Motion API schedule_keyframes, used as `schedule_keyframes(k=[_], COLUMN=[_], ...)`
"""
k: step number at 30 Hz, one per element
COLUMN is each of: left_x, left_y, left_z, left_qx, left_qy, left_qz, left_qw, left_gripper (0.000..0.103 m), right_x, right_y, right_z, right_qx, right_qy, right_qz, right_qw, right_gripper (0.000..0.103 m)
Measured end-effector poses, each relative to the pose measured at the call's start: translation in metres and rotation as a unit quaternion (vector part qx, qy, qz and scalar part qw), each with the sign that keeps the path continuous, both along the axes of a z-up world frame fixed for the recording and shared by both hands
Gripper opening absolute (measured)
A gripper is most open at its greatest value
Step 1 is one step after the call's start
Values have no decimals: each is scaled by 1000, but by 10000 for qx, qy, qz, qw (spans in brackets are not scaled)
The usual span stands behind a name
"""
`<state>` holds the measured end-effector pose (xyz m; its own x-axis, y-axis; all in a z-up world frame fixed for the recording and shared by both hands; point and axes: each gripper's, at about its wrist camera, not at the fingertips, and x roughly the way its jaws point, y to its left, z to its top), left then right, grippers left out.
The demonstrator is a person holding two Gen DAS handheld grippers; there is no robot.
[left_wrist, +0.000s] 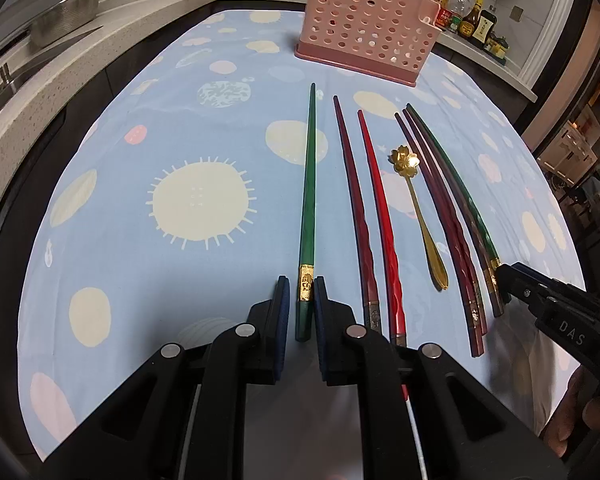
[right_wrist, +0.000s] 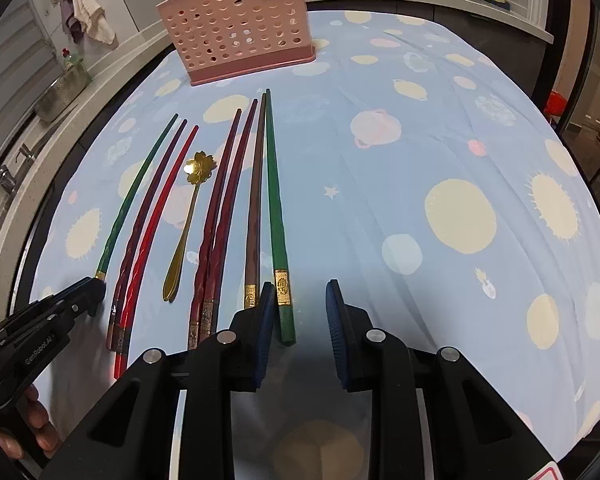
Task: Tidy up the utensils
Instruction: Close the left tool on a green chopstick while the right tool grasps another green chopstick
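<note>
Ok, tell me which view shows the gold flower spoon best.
The left wrist view: the gold flower spoon lies whole and nearer the picture's middle there, among the chopsticks. The right wrist view also shows the whole spoon, but more bent by the lens.

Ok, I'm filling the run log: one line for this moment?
left tongs astride leftmost green gold-banded chopstick, grip unclear | right tongs open around rightmost green chopstick | both chopsticks lying flat
</note>
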<state>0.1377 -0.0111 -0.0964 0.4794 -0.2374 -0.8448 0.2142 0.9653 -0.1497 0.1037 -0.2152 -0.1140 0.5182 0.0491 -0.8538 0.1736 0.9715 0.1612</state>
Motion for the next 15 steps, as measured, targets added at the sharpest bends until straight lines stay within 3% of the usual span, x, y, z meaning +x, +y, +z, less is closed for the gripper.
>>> schedule_keyframes(k=[4, 8, 15], left_x=[1, 1, 0], left_y=[1, 2, 4], left_z=[0, 0, -1], left_qx=[-87, -92, -154], left_qy=[16, 9, 21], left_qz=[23, 24, 15], left_qw=[10000, 10000, 9999], left_gripper=[12, 12, 12], right_x=[1, 1, -3], right_y=[3, 3, 4], right_z=[-1, -1, 0], right_qx=[-99, -93, -19], right_qy=[-49, -55, -70], right_qz=[64, 109, 153], right_qw=[9999, 9999, 9999], right_gripper=[23, 10, 8])
